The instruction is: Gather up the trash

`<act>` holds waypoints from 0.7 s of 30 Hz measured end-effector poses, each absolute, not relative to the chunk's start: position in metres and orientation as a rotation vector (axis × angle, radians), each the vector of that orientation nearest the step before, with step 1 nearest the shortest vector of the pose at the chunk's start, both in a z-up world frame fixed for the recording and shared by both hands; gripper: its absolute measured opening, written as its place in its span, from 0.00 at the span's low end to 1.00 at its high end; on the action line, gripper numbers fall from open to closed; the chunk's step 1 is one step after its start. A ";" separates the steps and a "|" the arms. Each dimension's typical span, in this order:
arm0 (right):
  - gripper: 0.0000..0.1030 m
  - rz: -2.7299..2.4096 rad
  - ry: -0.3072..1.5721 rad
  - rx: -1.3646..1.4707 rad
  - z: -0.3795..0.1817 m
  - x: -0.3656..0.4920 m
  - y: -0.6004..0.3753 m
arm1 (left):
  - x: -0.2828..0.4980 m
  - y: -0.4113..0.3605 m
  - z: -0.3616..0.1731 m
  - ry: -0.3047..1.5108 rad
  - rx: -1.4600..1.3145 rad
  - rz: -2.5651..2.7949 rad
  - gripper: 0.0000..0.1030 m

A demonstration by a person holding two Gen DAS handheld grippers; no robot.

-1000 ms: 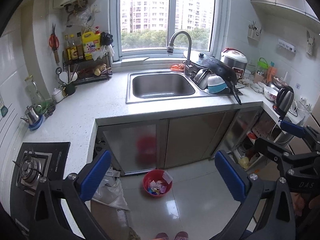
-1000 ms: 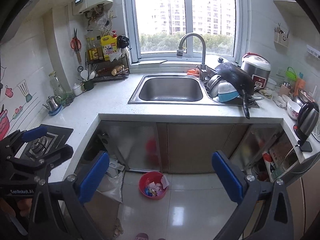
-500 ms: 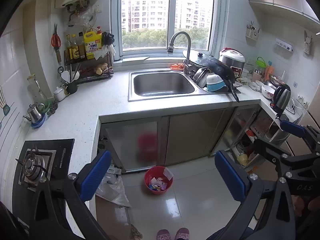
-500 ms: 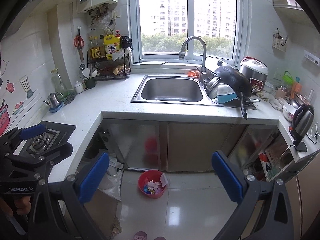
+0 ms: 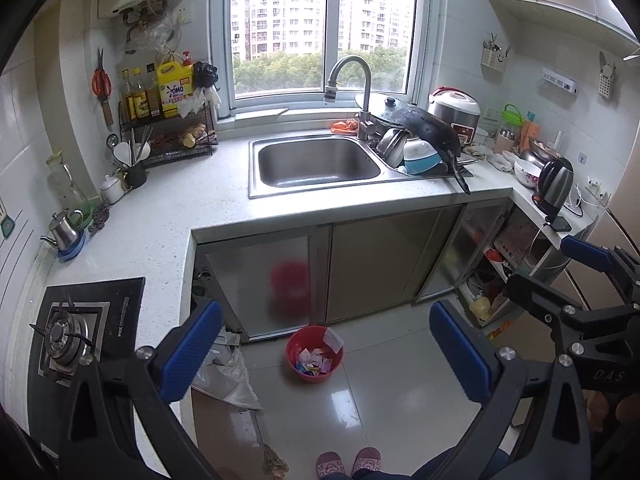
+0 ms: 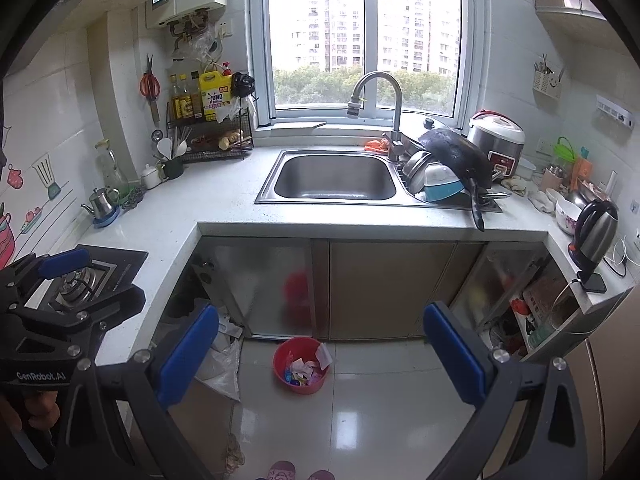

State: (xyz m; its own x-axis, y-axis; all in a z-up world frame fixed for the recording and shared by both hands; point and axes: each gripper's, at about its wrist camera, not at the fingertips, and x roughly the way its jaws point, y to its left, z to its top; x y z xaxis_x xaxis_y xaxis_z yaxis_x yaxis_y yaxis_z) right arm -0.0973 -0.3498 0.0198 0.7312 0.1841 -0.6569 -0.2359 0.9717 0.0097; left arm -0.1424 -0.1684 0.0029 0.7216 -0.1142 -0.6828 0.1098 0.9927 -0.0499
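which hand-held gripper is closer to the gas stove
Left. The left hand-held gripper hangs right over the gas stove at the counter's left end; the right hand-held gripper is farther right, above the floor.

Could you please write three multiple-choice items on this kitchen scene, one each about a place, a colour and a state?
1. Where does the red bin stand?
A. in the sink
B. on the floor before the cabinets
C. on the stove

2. What colour are the pads on the left gripper's fingers?
A. blue
B. green
C. white

3. How does the right gripper stand?
A. shut on paper
B. shut on a cup
C. open, holding nothing

Answers: 1 B, the bin sits on the tiles below the sink; 2 A, both pads show blue; 3 C, its fingers stand wide apart with only floor between them.
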 end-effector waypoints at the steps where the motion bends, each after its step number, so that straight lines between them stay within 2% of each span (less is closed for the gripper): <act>1: 1.00 0.232 0.716 -0.075 0.019 -0.098 -0.349 | -0.143 -0.169 0.003 0.757 -0.006 -0.127 1.00; 21: 1.00 0.221 0.748 -0.060 0.017 -0.093 -0.349 | -0.134 -0.167 0.000 0.787 0.031 -0.142 1.00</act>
